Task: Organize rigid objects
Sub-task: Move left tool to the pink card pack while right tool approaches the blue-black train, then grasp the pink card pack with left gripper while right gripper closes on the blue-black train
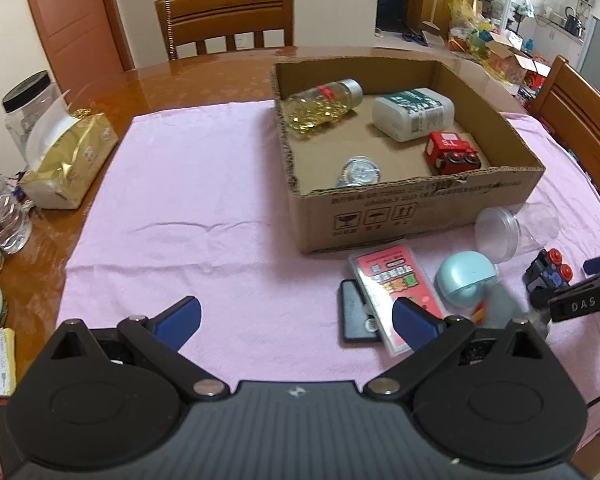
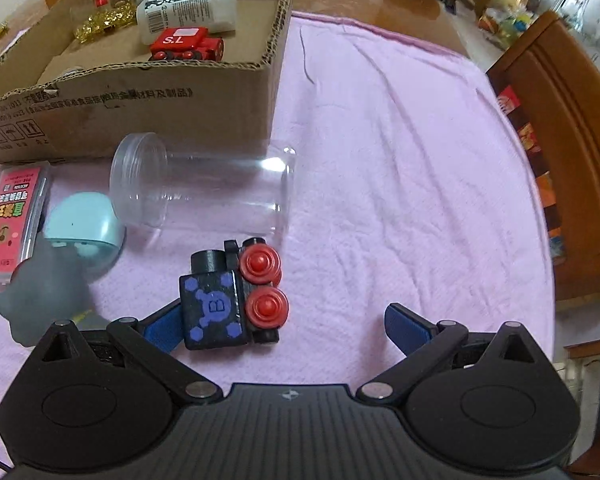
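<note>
Black wooden toy engine with red wheels (image 2: pixel 230 300) on pink cloth (image 2: pixel 400 160), touching right gripper (image 2: pixel 284 328) left finger; fingers spread, unclenched. Left gripper (image 1: pixel 296 320) likewise spread, empty.

red toy train (image 1: pixel 452 152): "S.L" on its white roof panel
black toy block (image 2: pixel 214 310): purple "B"
right gripper arm (image 1: pixel 580 306): "DAS"
cardboard box (image 1: pixel 380 216): three handling pictograms, small print unreadable

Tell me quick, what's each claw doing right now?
Left claw: open, holding nothing.
Right claw: open, black toy train between its fingers, not gripped.
</note>
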Motion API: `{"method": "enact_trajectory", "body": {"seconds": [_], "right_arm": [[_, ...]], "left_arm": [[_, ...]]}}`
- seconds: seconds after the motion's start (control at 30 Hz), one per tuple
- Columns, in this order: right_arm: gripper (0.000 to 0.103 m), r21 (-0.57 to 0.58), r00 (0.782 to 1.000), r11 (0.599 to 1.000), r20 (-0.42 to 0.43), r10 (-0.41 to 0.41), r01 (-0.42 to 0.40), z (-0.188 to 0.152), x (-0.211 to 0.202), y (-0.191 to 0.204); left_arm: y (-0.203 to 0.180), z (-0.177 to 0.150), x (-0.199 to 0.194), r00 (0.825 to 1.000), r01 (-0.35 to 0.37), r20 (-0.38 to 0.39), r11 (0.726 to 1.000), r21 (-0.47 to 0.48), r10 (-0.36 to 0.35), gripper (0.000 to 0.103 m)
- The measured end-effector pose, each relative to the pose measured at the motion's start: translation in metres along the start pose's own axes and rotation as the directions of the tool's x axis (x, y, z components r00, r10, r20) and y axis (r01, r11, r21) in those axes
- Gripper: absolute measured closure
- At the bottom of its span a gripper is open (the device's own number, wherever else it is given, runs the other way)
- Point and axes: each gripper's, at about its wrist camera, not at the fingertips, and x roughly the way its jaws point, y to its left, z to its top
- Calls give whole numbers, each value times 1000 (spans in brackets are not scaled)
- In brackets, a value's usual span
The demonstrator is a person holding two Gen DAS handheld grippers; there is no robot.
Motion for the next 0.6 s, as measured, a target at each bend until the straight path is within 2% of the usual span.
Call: {"method": "enact_trajectory", "body": {"seconds": [0.1, 0.4, 0.6], "right_arm": [[0, 57, 998, 997, -14, 59, -58, 1, 7, -8], [0, 8, 997, 997, 25, 71, -71, -6, 5, -9], [0, -12, 995, 997, 54, 80, -80, -11, 2, -12]], "left_arm": [[-9, 4, 10, 1000, 6, -3, 1000, 13, -6, 2], [-36, 23, 54, 999, 41, -13, 999, -23, -41, 2], [-47, 21, 78, 999, 12, -51, 1000, -24, -13, 1]]}}
